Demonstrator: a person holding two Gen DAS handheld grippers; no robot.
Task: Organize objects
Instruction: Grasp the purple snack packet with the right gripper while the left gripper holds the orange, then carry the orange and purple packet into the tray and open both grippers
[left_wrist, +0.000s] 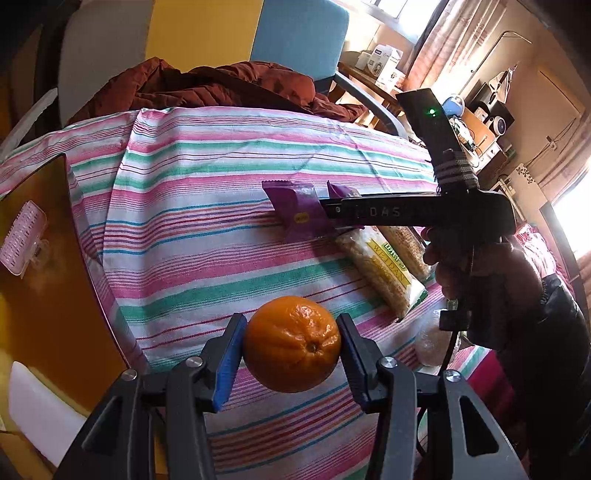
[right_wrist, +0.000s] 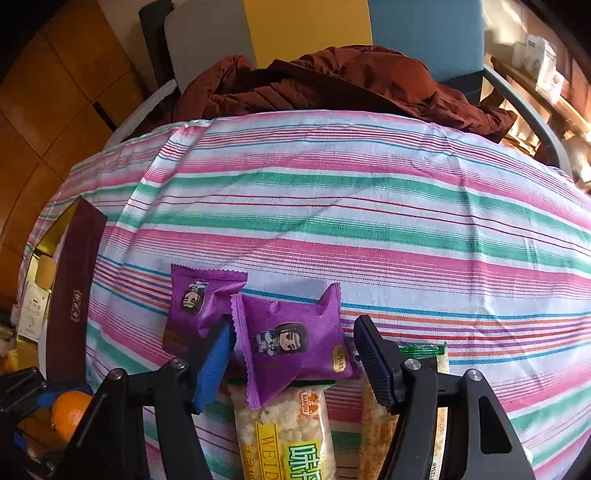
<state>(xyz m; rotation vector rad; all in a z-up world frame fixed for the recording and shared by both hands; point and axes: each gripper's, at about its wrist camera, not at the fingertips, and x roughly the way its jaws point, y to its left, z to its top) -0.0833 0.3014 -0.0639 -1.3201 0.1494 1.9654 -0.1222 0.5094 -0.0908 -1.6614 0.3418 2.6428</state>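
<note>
Orange (left_wrist: 291, 343): at lower centre of the left wrist view, clamped between the jaws of the left gripper (left_wrist: 291, 345) and, as we read it, lifted clear of the striped cloth (left_wrist: 207, 206) covering the counter. The same fruit shows at the lower left edge of the right wrist view.

The right gripper (right_wrist: 293, 360) stands over the nearer purple sachet (right_wrist: 291, 339) at lower centre of its view. Its jaws are apart, one on each side of the sachet; the left pad lies at the crimped edge, and we cannot tell whether either presses on it. A second purple sachet (right_wrist: 197, 302) lies just to the upper left, overlapped by the first.

We judge the step in hand to be two pickups: the orange secured, the sachet about to be gripped. The next move calls for closing on a thin, crinkly wrapper without catching the snack bar (right_wrist: 284, 424) beneath its lower edge.

Legible writing: "WEIDAN" and "BANQIU" on the bar, plus Chinese characters we cannot read; cartoon figures on both sachets; "DAS" on the right gripper's body in the left view.
</note>
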